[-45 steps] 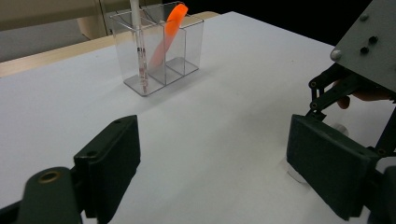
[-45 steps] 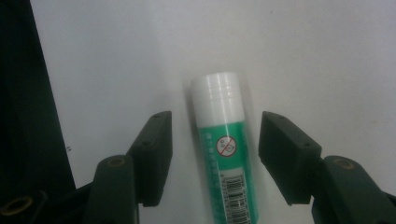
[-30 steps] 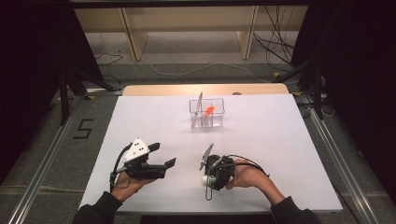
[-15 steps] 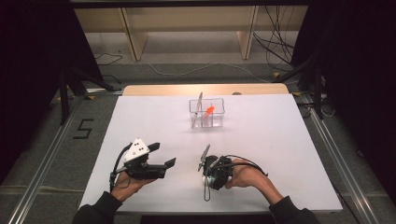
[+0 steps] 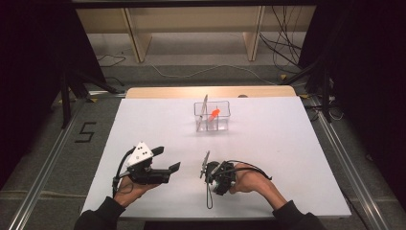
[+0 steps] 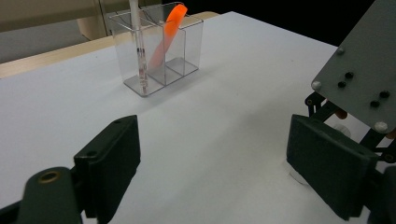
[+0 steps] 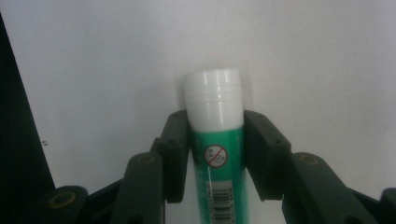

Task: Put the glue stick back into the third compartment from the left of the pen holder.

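Note:
A green glue stick with a white cap stands between the jaws of my right gripper, which is shut on it, the cap pointing at the white table. From above, the right gripper is near the table's front edge, tipped downward. My left gripper hovers to its left, open, with nothing between its jaws. In the left gripper view the left gripper faces a clear organizer holding an orange item and a white pen.
The clear organizer stands at the table's far middle. The white table has open surface all round it. The right gripper's grey plate rises close at the right of the left gripper view. Wooden shelving lies beyond the table.
The right gripper has edged slightly to the left with the glue stick. The left gripper has stayed where it was.

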Motion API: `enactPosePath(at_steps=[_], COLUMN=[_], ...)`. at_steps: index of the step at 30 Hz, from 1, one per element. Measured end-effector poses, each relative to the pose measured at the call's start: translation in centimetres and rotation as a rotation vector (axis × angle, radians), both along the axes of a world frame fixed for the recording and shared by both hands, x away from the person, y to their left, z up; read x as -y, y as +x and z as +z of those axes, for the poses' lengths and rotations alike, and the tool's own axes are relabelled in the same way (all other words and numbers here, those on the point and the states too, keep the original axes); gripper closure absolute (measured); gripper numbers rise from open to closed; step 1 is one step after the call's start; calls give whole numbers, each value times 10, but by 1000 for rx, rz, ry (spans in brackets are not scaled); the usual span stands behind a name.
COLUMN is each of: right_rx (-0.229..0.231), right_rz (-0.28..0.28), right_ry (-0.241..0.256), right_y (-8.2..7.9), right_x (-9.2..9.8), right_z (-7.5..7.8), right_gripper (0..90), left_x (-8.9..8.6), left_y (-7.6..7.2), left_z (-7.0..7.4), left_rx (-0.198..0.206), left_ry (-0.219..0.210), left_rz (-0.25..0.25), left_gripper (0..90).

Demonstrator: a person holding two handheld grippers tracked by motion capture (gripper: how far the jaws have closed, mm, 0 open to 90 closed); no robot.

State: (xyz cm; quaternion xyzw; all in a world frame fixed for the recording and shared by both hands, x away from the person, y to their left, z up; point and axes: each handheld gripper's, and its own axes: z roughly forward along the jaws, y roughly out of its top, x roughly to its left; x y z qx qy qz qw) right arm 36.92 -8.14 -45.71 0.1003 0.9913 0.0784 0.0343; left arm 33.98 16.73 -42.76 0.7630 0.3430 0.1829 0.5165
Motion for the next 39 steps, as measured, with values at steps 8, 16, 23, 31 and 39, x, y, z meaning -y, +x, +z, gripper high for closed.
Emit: enactPosePath(at_steps=[8, 16, 23, 31, 39], right_rx=[22, 72, 121, 212, 297], right_rz=[22, -10, -81, -200, -309], right_ry=[-7, 67, 190, 364, 511], right_y=[-3, 3, 12, 24, 40], right_x=[-1, 7, 21, 37, 54], right_z=[1, 11, 26, 42, 55], right_gripper=[653, 655, 655, 655, 655], left_x=[0, 0, -1, -3, -4], left_y=[0, 0, 0, 0, 0], left_z=[0, 0, 1, 2, 2], left_rx=[-1, 2, 5, 8, 12], left_ry=[0, 1, 0, -27, -47], left_rz=[1, 5, 7, 18, 24], left_gripper=[169, 169, 169, 164, 157])
